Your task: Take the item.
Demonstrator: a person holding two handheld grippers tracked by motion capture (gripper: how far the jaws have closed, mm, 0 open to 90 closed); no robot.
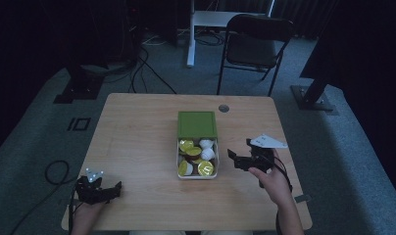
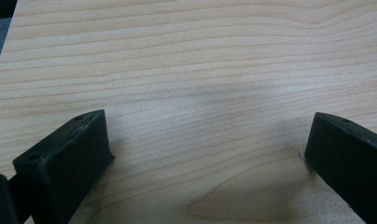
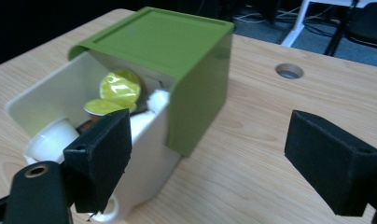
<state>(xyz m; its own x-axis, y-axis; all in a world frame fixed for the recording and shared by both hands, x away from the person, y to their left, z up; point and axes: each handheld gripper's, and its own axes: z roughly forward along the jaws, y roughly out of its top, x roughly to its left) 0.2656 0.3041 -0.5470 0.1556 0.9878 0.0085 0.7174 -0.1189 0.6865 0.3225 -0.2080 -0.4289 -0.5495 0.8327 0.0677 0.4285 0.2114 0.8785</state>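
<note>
A white box [image 1: 197, 177] stands at the table's middle, and its green lid [image 1: 197, 124] is slid back over the far half. The near half shows several capsules [image 1: 204, 168] with yellow or white tops. My right gripper [image 1: 239, 150] is open just right of the box, nothing between its jaws. In the right gripper view [image 3: 210, 154] the left jaw overlaps the box wall [image 3: 149, 154], with the lid [image 3: 163, 39] and a yellow capsule [image 3: 120, 85] beyond. My left gripper [image 1: 102, 188] is open near the front left corner, over bare wood [image 2: 207, 154].
A round cable hole [image 1: 223, 108] sits in the table behind the box. A black folding chair [image 1: 257, 44] stands beyond the far edge. Cables lie on the floor at the left. The table's front edge runs close to my left gripper.
</note>
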